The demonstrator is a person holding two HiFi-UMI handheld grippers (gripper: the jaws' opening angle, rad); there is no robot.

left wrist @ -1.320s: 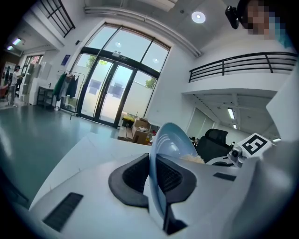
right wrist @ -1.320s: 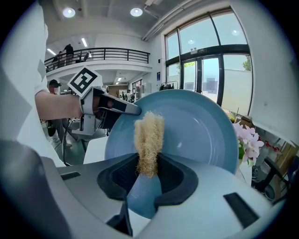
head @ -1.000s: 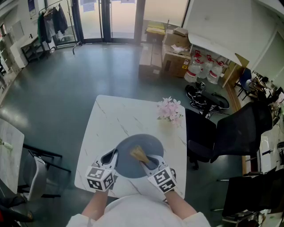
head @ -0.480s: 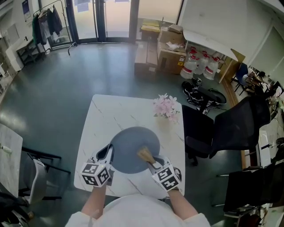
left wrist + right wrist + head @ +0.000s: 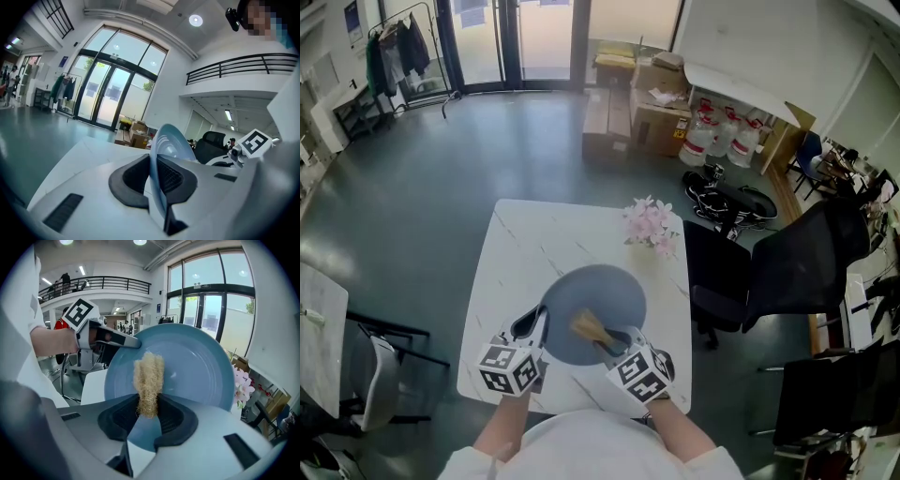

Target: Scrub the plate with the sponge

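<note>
A blue-grey plate (image 5: 592, 309) is held tilted above the white marble table (image 5: 534, 253). My left gripper (image 5: 532, 328) is shut on the plate's left rim; in the left gripper view the plate (image 5: 171, 143) runs edge-on between the pads. My right gripper (image 5: 607, 339) is shut on a tan fibrous sponge (image 5: 591, 328), which lies against the plate's face near its lower middle. In the right gripper view the sponge (image 5: 148, 380) stands upright between the jaws in front of the plate (image 5: 197, 366), with the left gripper (image 5: 123, 340) at the plate's far rim.
A bunch of pink flowers (image 5: 649, 225) stands at the table's far right corner. Black office chairs (image 5: 769, 281) sit right of the table. Cardboard boxes (image 5: 661, 112) and water jugs (image 5: 722, 141) are farther back. Another table edge (image 5: 319, 328) and a chair are at the left.
The sponge has slid left and up across the plate's face since half a second ago. The plate has shifted slightly right; the left gripper keeps its hold on the rim.
</note>
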